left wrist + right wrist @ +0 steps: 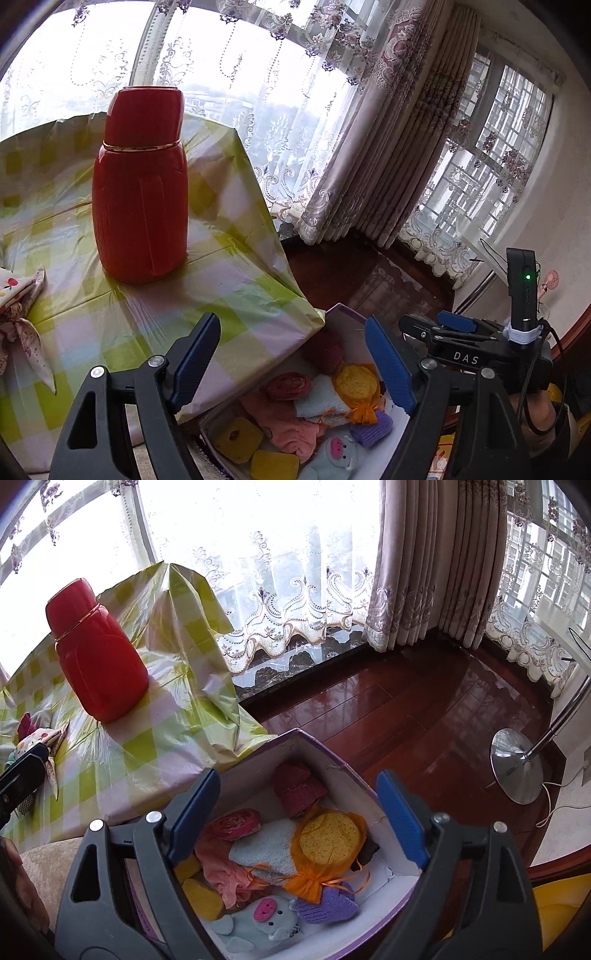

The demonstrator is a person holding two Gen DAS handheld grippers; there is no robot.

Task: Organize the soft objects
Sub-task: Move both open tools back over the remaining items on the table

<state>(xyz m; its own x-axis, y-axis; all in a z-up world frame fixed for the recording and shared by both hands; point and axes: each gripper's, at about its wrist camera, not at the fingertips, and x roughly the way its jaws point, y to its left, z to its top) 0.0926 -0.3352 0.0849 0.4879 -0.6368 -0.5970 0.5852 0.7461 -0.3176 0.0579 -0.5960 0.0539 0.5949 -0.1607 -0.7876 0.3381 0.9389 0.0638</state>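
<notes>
A white box with purple outside (334, 755) stands below the table's corner, holding several soft things: a dark red knit hat (299, 786), a yellow sponge in an orange mesh bag (328, 838), a pale blue towel (266, 849), pink cloth (221, 867), a purple knit piece (328, 904) and a blue pig plush (262, 919). My right gripper (299, 812) hangs open above the box with nothing between its fingers. My left gripper (291, 362) is open too, over the table's corner and the box (343, 314). A floral fabric item (18, 302) lies on the table at the left.
A red thermos (140, 184) stands upright on the green checked tablecloth (221, 295). Dark wooden floor (406, 709) stretches to the curtains. A floor lamp's chrome base (517, 771) with a cord sits at the right. Something yellow (557, 904) lies by the box.
</notes>
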